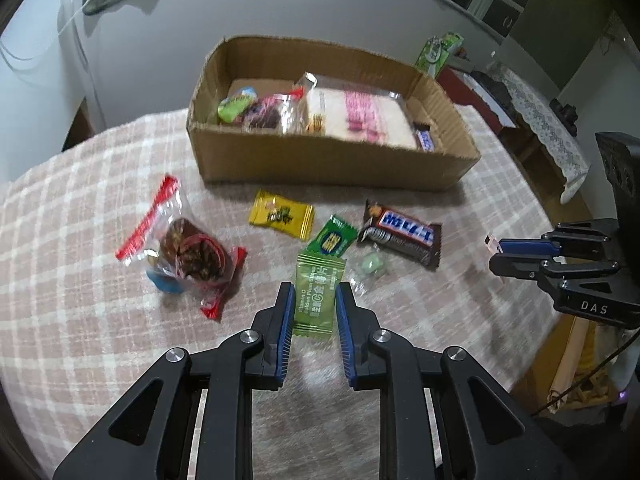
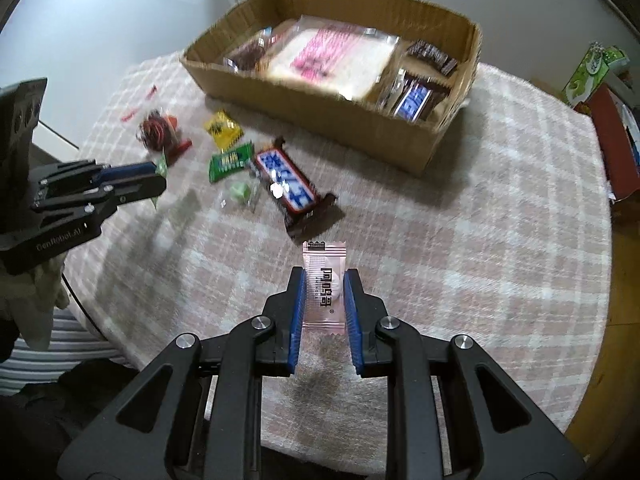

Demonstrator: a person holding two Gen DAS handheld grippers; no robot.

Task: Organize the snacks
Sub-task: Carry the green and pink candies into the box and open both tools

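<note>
My left gripper is shut on a light green plum-slice packet, held above the table. My right gripper is shut on a pink candy packet; it also shows at the right of the left wrist view. A cardboard box at the back holds a pink-printed bread pack, chocolate bars and small snacks. On the cloth lie a Snickers bar, a yellow packet, a dark green packet, a clear-wrapped green candy and a red-edged pastry bag.
The round table has a pink plaid cloth; its edge curves down the right. A green tissue box and red furniture stand beyond it. A wall is behind the box.
</note>
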